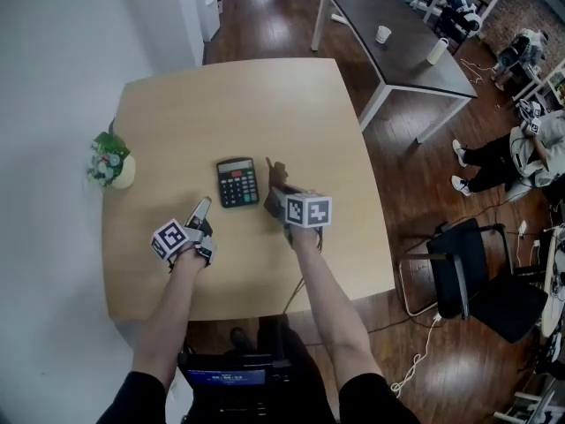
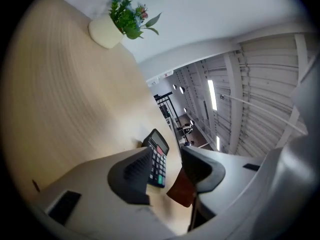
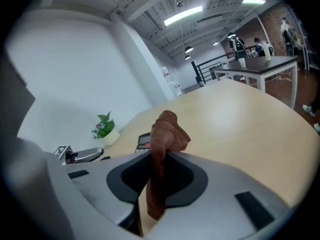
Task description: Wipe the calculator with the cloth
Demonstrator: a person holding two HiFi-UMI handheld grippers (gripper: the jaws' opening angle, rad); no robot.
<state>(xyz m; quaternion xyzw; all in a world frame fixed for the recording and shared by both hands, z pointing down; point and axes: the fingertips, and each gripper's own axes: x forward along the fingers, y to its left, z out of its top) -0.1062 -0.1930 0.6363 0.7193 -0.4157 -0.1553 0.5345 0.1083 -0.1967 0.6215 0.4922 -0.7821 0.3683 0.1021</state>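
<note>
Right claw [image 3: 159, 176] pinches cloth [image 3: 168, 129], calculator [image 1: 237, 182] just beside

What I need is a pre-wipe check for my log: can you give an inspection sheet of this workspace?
Surface: light wooden table with rounded corners, few things on it.
Job's things: black button calculator flat mid-table; brown fabric cloth in the right tool.
Clutter: green potted plant in a cream pot, at the table's left edge.
Tools: left tool open, empty; right tool shut on the cloth.
Cables: white cable on the floor, right.
Surroundings: dark table, black chair, seated people.
</note>
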